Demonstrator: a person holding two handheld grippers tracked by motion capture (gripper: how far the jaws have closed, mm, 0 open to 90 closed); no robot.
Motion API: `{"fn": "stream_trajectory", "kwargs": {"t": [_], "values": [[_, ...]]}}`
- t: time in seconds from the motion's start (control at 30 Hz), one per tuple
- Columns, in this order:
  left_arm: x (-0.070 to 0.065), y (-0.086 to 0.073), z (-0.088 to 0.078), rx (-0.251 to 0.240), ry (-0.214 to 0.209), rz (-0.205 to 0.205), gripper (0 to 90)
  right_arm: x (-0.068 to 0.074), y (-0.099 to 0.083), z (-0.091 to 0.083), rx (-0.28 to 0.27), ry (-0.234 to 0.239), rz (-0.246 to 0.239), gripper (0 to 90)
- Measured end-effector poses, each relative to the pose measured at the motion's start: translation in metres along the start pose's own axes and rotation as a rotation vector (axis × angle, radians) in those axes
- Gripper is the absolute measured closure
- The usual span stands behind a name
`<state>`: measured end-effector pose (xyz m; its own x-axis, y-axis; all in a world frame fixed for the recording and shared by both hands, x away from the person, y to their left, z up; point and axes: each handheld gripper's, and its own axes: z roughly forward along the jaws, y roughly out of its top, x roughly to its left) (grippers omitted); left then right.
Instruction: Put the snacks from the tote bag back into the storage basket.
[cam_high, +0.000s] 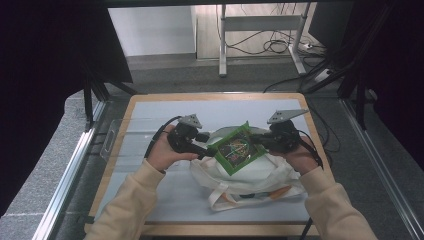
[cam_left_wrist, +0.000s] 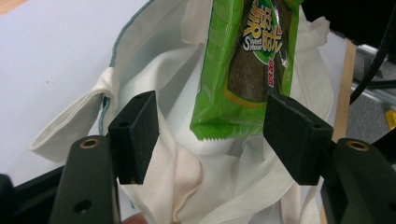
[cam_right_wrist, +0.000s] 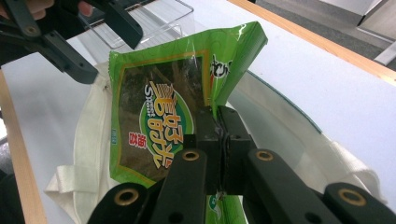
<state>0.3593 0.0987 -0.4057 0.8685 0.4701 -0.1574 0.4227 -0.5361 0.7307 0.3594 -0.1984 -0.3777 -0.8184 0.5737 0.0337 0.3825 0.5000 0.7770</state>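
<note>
A green snack packet (cam_high: 236, 149) with a dark window hangs tilted over the mouth of a white cloth tote bag (cam_high: 250, 177) lying on the table. My right gripper (cam_high: 257, 143) is shut on the packet's right edge; in the right gripper view the jaws (cam_right_wrist: 219, 116) pinch a folded corner of the packet (cam_right_wrist: 154, 121) above the bag (cam_right_wrist: 93, 154). My left gripper (cam_high: 209, 150) stands open at the packet's left side. In the left gripper view its pads (cam_left_wrist: 135, 133) flank the packet's lower end (cam_left_wrist: 247, 70) without touching it, with the bag (cam_left_wrist: 154, 70) below.
The bag lies on a white mat (cam_high: 150, 115) on a wooden-edged table. A clear plastic holder (cam_high: 111, 136) sits at the table's left edge. Something orange (cam_high: 280, 192) peeks out by the bag's handles. Desk legs and cables (cam_high: 272, 45) lie on the floor beyond.
</note>
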Motion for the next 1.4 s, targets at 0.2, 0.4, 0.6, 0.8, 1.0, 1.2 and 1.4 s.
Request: {"fn": "stream_trajectory", "kwargs": {"t": [0.2, 0.4, 0.6, 0.8, 1.0, 1.2, 1.4], "values": [[0.002, 0.003, 0.008, 0.013, -0.034, 0.0, 36.2, 0.004, 0.001, 0.001, -0.011, 0.008, -0.038, 87.7], [0.005, 0.004, 0.012, 0.028, -0.059, 0.001, 37.5, 0.006, 0.002, 0.002, -0.023, 0.022, -0.066, 87.7], [0.002, 0.005, 0.018, 0.037, -0.093, 0.013, 45.4, 0.012, 0.004, 0.003, -0.048, 0.033, -0.12, 87.5], [0.0, 0.003, 0.019, 0.057, -0.126, 0.025, 63.8, 0.015, 0.006, 0.002, -0.064, 0.038, -0.168, 86.8], [-0.001, 0.003, 0.018, 0.06, -0.152, 0.021, 71.9, 0.014, 0.004, 0.002, -0.07, 0.031, -0.178, 86.6], [-0.002, 0.001, 0.016, 0.038, -0.157, 0.01, 72.1, 0.015, 0.003, 0.0, -0.095, 0.026, -0.183, 83.8], [-0.004, -0.004, 0.015, 0.017, -0.139, 0.008, 72.2, 0.013, 0.003, -0.004, -0.138, 0.032, -0.136, 74.4]]}}
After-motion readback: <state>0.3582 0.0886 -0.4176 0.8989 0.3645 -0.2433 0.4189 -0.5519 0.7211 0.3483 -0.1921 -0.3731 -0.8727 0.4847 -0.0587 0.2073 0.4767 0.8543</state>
